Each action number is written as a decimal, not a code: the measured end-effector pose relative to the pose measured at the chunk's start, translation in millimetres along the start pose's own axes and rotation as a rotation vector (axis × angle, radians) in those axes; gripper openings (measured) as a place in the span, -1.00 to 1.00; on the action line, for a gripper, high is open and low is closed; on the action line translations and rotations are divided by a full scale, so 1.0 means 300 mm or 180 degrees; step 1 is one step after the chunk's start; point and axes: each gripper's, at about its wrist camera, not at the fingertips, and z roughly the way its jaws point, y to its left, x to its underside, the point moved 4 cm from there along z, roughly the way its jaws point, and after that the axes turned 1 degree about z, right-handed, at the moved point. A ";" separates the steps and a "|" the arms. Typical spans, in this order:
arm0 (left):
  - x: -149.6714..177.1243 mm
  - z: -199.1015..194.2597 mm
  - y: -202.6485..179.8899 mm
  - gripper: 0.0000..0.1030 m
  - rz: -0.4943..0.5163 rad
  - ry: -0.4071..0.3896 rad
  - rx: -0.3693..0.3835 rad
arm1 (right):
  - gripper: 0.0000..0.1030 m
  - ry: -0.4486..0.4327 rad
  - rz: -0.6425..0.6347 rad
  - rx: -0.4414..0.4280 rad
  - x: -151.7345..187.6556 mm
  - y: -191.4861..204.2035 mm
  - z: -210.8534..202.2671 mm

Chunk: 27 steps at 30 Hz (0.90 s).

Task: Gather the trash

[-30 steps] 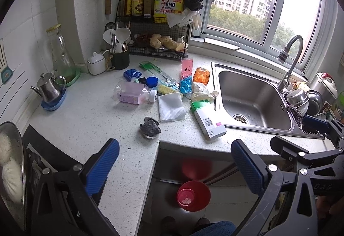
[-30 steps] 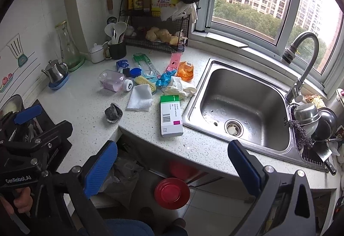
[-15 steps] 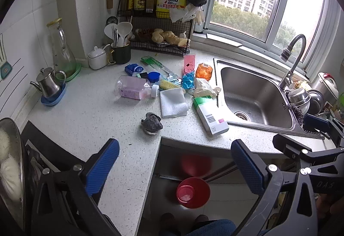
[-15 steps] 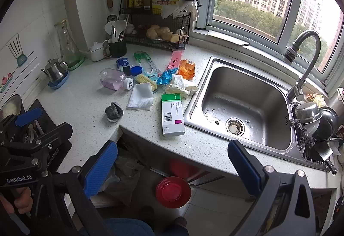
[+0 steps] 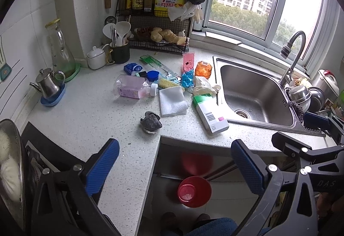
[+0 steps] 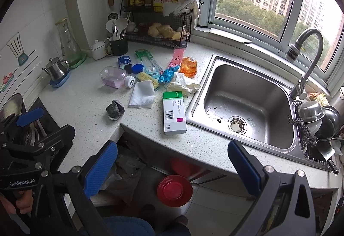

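Note:
Trash lies scattered on the speckled countertop [image 5: 86, 115]: a white-and-green medicine box [image 5: 209, 115] [image 6: 174, 112], a dark crumpled wad [image 5: 151, 122] [image 6: 115, 109], a folded white cloth [image 5: 172, 101] [image 6: 142, 96], a pink plastic bottle [image 5: 134, 86] [image 6: 114, 79], crumpled paper [image 5: 203, 88] [image 6: 182, 85], blue and orange wrappers [image 5: 203, 68]. A red bin [image 5: 194, 190] [image 6: 174, 190] stands on the floor under the counter edge. My left gripper [image 5: 175, 165] hangs open, empty, short of the counter. My right gripper [image 6: 172, 168] is open and empty too.
A steel sink [image 6: 247, 100] with a tap [image 6: 305, 64] lies right of the trash; steel bowls [image 6: 318, 115] crowd its right rim. A wire rack [image 5: 154, 27] with bottles, a utensil cup [image 5: 119, 51], a kettle [image 5: 48, 85] and a glass carafe [image 5: 61, 51] line the back wall. A stove pan [image 5: 8, 171] sits lower left.
Both views have drifted slightly, so the counter items sit a little lower and nearer. Both grippers stay open and nothing has been picked up.

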 end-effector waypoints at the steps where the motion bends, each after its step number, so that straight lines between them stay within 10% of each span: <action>1: 0.001 0.001 -0.001 1.00 -0.0002 0.0002 0.0009 | 0.99 -0.0002 0.0000 -0.0004 0.000 -0.001 0.000; 27: -0.094 0.048 -0.124 1.00 -0.0007 0.0107 -0.0347 | 0.99 0.0066 -0.0166 -0.0311 -0.104 -0.164 0.061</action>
